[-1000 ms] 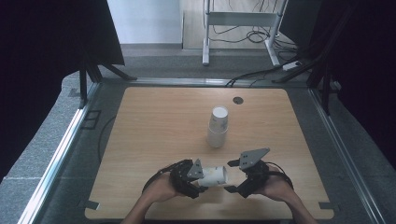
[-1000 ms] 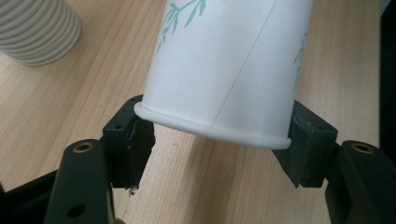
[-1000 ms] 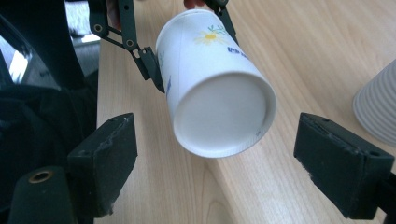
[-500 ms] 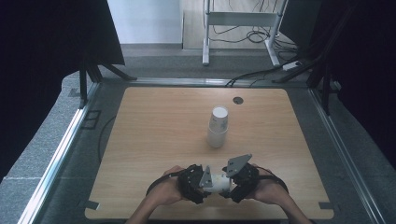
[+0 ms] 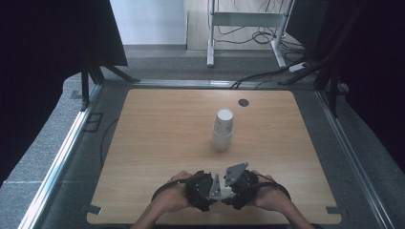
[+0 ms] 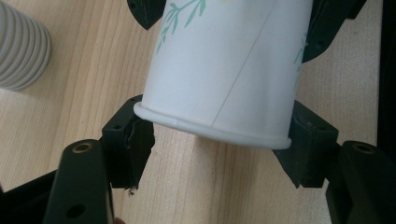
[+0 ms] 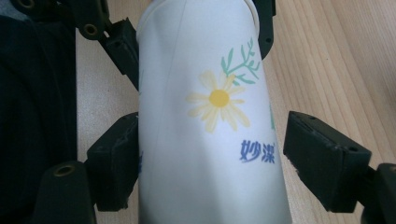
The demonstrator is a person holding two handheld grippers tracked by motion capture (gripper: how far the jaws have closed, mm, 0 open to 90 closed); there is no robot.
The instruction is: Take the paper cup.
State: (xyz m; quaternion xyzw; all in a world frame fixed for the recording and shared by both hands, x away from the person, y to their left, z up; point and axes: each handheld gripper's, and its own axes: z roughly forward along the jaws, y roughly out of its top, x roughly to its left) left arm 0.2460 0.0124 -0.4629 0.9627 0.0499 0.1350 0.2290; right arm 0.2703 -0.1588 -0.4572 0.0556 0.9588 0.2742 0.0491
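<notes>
- A stack of white paper cups (image 5: 223,130) stood upright near the middle of the wooden table (image 5: 157,143).
- A small dark round grommet (image 5: 243,102) sat near the table's far edge.
- Cables (image 5: 258,36) lay on the floor beyond.

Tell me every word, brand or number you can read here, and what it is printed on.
"妙潔" in blue, beneath a yellow daisy, on the white paper cup between the grippers; the second character is a little soft, so I am less sure of it.
The cup stack standing on the table has no print that can be made out.
No other words, numbers or signs can be read.
</notes>
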